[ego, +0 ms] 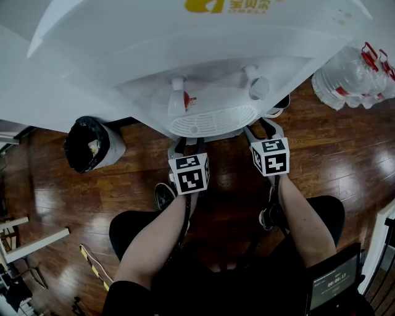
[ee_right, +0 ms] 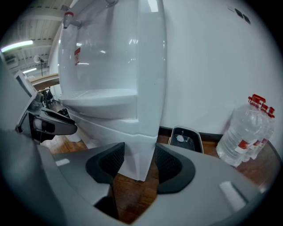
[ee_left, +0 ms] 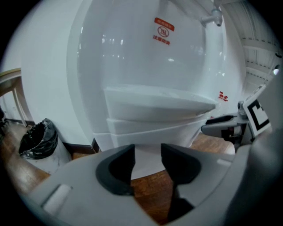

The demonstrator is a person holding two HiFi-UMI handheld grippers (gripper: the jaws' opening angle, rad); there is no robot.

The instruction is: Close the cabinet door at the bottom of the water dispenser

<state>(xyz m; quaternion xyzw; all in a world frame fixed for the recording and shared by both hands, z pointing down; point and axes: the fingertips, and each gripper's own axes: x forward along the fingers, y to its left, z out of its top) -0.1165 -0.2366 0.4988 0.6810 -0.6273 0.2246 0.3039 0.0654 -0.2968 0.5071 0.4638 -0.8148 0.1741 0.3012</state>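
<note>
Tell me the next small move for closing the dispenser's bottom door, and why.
Probably ease the right gripper forward onto the water dispenser's lower panel. Both it and the left gripper stand open and empty, with wooden floor showing before the panel, so nothing touches it yet. Whether that panel is ajar I cannot tell.

Head view: water dispenser [ego: 185, 55] top and yellow logo [ego: 203, 5] cut off by upper edge | cabinet door hidden beneath drip tray [ego: 213, 120] | left gripper [ee_left: 147, 163] and right gripper [ee_right: 139, 163]: jaw tips hidden under that tray | water bottles [ego: 352, 80] cut by right edge | left gripper view: red label [ee_left: 162, 31] print too small to read
</note>
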